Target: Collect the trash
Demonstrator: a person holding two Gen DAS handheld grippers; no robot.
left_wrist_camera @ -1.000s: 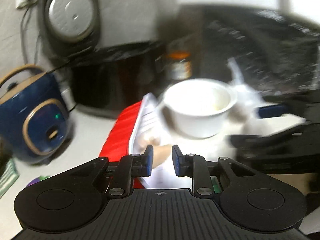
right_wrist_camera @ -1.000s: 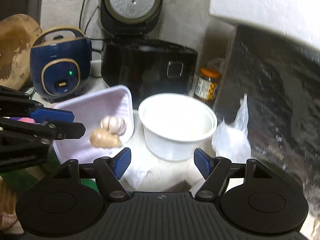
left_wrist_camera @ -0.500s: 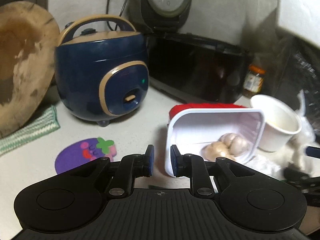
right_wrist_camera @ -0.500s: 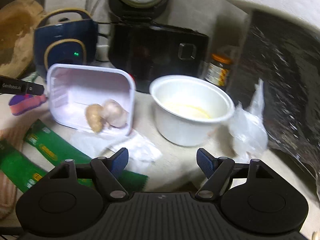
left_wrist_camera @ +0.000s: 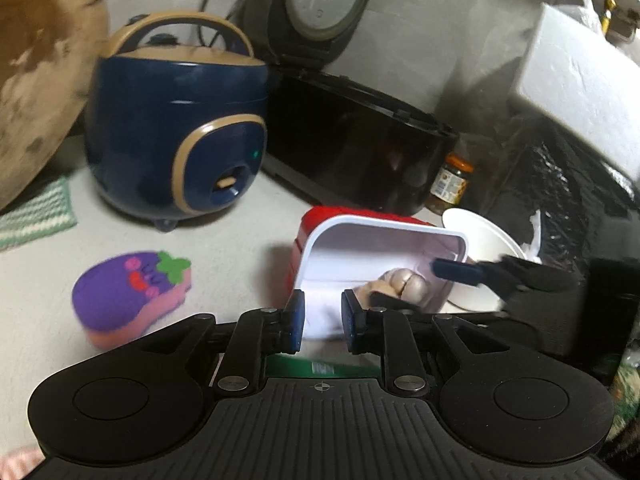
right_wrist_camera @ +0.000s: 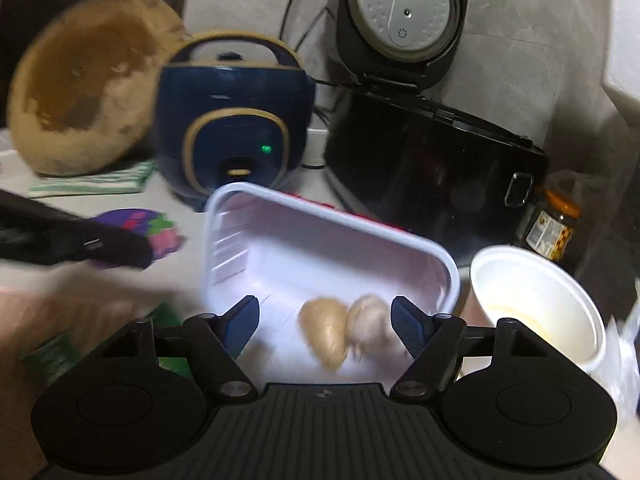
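- Jaws on my left gripper (left_wrist_camera: 322,322) stand narrowly apart with nothing pinched between them; the near edge of the white foam tray (left_wrist_camera: 384,248) shows through the gap, but I cannot tell that either pad touches it.
- Jaws on my right gripper (right_wrist_camera: 323,326) are wide and closing; the tray's near rim and its contents sit between the tips, and the pads press on nothing.
- That tray, red on the outside, lies tilted on the desk (left_wrist_camera: 48,280) in front of the black rice cooker (left_wrist_camera: 352,152), whose lid stands open.
- Inside the tray I see a ginger piece (right_wrist_camera: 325,332) touching a garlic bulb (right_wrist_camera: 372,326).
- A white paper bowl (right_wrist_camera: 536,312) stands just right of the tray, with a jar (right_wrist_camera: 554,224) behind it.
- A green wrapper (left_wrist_camera: 320,366) lies under my left gripper's tips.
- An eggplant-shaped sponge (left_wrist_camera: 128,296) rests to the left of the tray, near the navy rice cooker (left_wrist_camera: 176,128).
- A round wooden board (right_wrist_camera: 88,80) leans at the far left, above a striped cloth (right_wrist_camera: 96,182).
- Much of the right wrist view is motion-blurred.
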